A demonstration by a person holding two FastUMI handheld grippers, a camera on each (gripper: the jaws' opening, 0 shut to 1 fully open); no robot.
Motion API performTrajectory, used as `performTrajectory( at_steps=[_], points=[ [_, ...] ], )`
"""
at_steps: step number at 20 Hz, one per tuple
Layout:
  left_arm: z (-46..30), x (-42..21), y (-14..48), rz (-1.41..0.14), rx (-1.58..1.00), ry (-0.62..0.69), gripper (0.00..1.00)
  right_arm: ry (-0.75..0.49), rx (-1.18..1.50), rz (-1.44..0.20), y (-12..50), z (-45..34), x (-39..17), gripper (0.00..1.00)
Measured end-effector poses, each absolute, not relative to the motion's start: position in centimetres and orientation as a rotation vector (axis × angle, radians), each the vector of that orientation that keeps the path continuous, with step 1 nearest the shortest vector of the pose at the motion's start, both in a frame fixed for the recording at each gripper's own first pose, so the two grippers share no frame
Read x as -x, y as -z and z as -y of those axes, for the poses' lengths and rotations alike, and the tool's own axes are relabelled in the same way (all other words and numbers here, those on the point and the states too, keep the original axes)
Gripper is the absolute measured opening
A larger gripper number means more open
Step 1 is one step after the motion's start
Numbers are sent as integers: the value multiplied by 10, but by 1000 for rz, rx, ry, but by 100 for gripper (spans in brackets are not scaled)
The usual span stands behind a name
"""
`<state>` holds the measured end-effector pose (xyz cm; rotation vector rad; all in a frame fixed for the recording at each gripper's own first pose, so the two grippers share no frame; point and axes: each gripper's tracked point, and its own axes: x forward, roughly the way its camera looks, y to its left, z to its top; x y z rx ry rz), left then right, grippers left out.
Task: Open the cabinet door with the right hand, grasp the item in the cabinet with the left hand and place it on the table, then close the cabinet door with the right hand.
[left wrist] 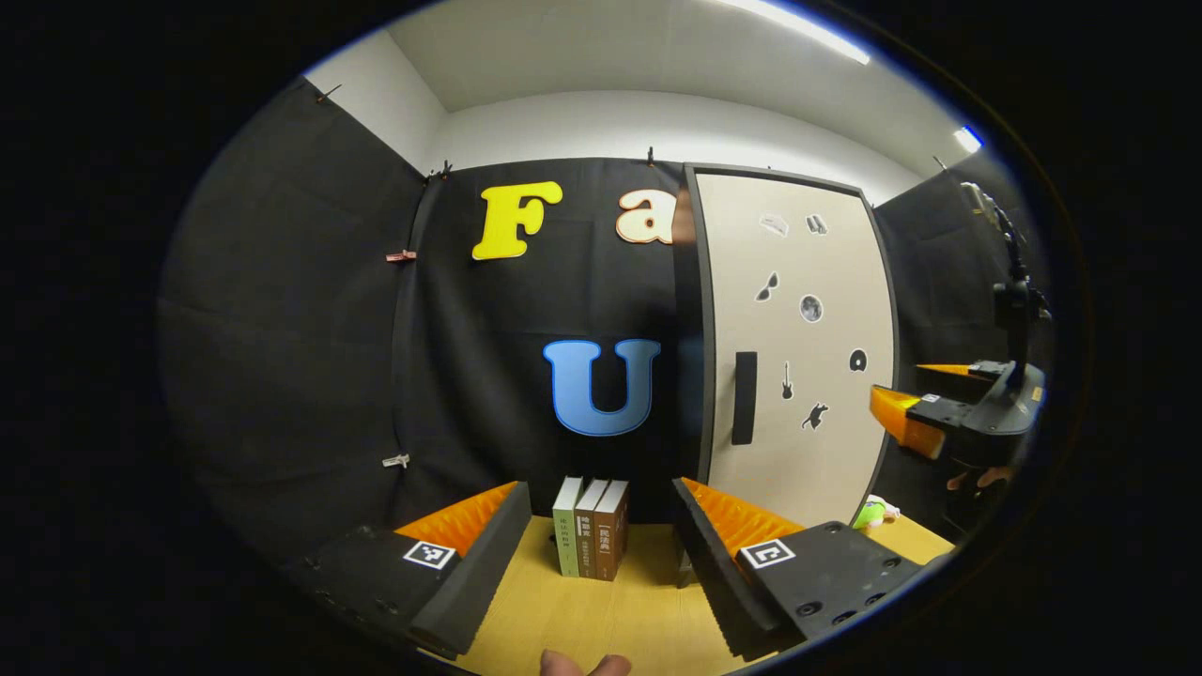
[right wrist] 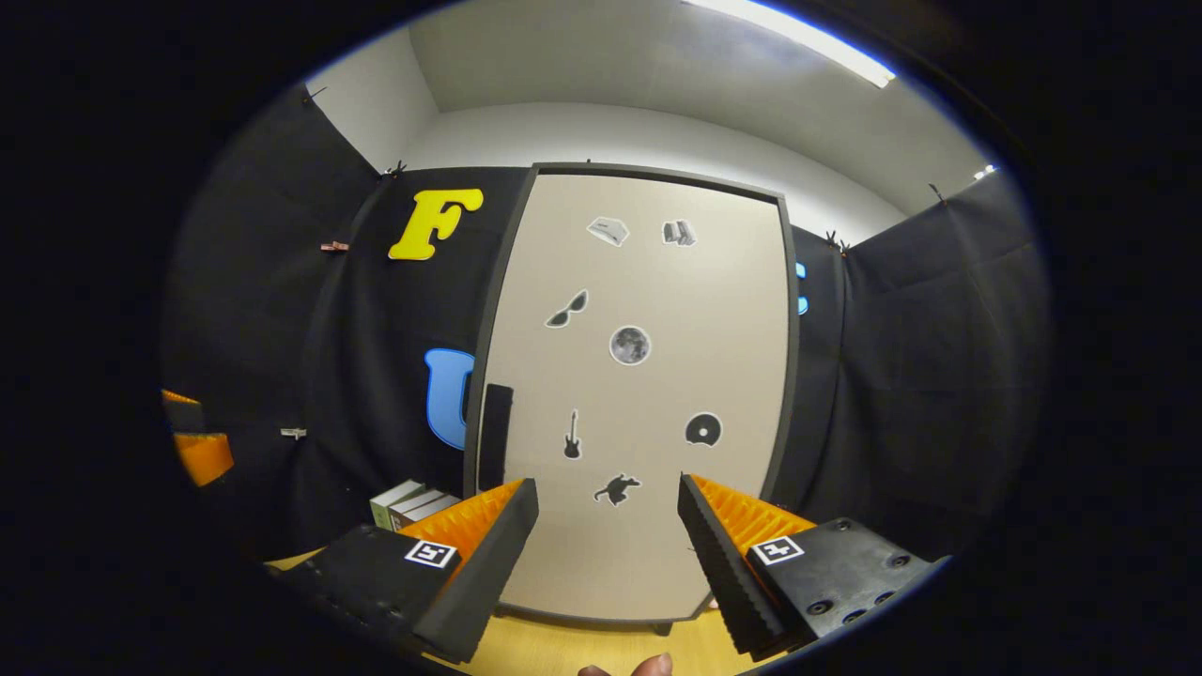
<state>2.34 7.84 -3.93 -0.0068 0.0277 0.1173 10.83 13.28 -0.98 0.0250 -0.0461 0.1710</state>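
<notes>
The booth is evenly lit from above by ceiling strip lights [left wrist: 798, 23], flared white. Straight edges are bowed strongly by the fisheye toward the rims. The cabinet door [right wrist: 648, 376] is rendered bright and sharp; side walls are left dim.

No wording can be read anywhere. The three upright books [left wrist: 592, 528] at lower centre of the left gripper view, one green and two brown, carry vertical spine lettering too small to make out. The beige cabinet door [right wrist: 639, 376] at the centre of the right gripper view bears only small dark picture stickers: sunglasses, a moon, a guitar, a disc. Each tong carries a square black-and-white coded marker [left wrist: 429, 554], a pattern rather than text.
</notes>
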Motion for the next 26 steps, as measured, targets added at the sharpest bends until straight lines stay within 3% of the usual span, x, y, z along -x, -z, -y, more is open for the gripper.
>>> performTrajectory(
  at_steps=[12,19,22,23,24,25,26],
  points=[
    [-116,-34,59,-52,27,-142,94,-177,-53,8,45,-222,-221,98],
    [-127,-23,63,-62,25,-155,95,-195,-127,-26,52,-258,-231,96],
    [-131,-18,68,-78,48,-158,94,-147,-96,-45,58,-258,-247,81],
    [-133,-16,68,-78,52,-162,95,-122,-114,-32,53,-255,-247,65],
    [-135,-15,68,-79,50,-165,94,-128,-143,-43,53,-258,-250,62],
    [-135,-13,69,-82,43,-167,94,-131,-170,-58,52,-255,-247,36],
    [-135,-12,70,-85,39,-168,94,-133,-176,-66,54,-256,-249,39]
  ],
)
